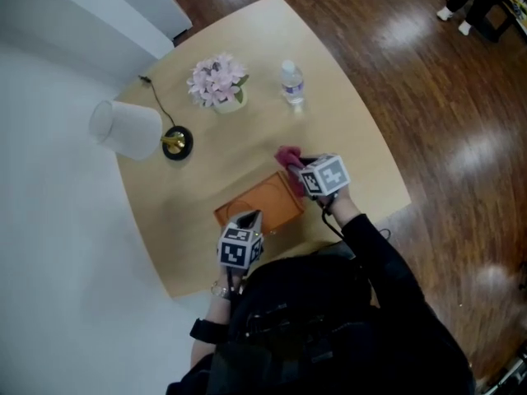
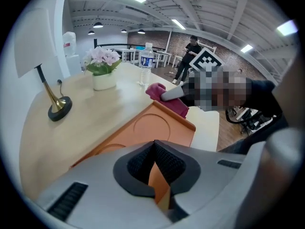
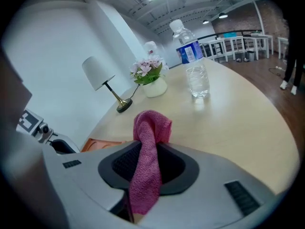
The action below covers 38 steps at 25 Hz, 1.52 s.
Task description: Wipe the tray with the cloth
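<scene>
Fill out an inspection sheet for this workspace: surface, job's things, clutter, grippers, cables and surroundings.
Surface: light wooden table with a rounded edge.
Job's things: orange tray lying flat near the person; pink cloth at the tray's far corner.
Clutter: white lamp, potted flowers and water bottle, all standing beyond the tray.
Grippers: left gripper shut on the tray's near rim; right gripper shut on the cloth.
Cables: lamp cord runs from the lamp's base toward the table's far edge.
Surroundings: dark wooden floor, white wall, a person standing far off.
</scene>
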Each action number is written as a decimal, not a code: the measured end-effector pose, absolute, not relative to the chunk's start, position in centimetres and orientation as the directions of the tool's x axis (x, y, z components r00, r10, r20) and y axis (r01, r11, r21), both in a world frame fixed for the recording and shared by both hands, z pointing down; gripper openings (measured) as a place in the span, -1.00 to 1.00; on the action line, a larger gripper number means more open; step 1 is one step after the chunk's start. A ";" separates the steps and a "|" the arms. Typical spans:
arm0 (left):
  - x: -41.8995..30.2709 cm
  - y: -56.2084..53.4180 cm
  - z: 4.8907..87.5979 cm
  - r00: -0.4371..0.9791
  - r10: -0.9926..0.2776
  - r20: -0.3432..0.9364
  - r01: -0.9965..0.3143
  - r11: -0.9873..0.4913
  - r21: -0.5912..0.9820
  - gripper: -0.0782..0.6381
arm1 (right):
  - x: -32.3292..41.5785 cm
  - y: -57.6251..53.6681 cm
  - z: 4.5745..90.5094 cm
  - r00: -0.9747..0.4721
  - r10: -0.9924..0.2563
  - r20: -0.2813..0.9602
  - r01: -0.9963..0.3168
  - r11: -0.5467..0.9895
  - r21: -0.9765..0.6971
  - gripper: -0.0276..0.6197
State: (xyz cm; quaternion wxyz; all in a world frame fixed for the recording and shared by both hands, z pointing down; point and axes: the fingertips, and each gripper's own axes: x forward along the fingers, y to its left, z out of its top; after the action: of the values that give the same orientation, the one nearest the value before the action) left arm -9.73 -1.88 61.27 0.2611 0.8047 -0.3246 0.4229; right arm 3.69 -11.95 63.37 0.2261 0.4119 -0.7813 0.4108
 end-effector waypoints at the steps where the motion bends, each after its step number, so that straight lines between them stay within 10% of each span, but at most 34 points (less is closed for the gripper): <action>1: -9.8 -1.9 61.6 0.422 -0.302 0.855 -0.751 -0.645 0.142 -0.78 | 3.2 -12.3 63.6 -0.577 -0.445 0.685 -0.817 0.323 -0.479 -0.58; 29: -8.6 -2.2 63.3 0.374 -0.251 0.893 -0.749 -0.650 0.131 -0.77 | 3.7 3.3 64.7 -0.795 -0.078 0.602 -0.576 0.410 -0.708 -0.61; 38: -8.8 -2.2 63.9 0.338 -0.240 0.910 -0.748 -0.655 0.105 -0.77 | 5.5 -7.8 65.4 -0.647 -0.277 0.710 -0.742 0.445 -0.502 -0.61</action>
State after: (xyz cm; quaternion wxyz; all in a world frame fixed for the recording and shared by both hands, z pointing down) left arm -8.83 -2.22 63.92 0.2654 0.7736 -0.3193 0.4787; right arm 5.54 -7.78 65.43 0.2760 0.3169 -0.8040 0.4208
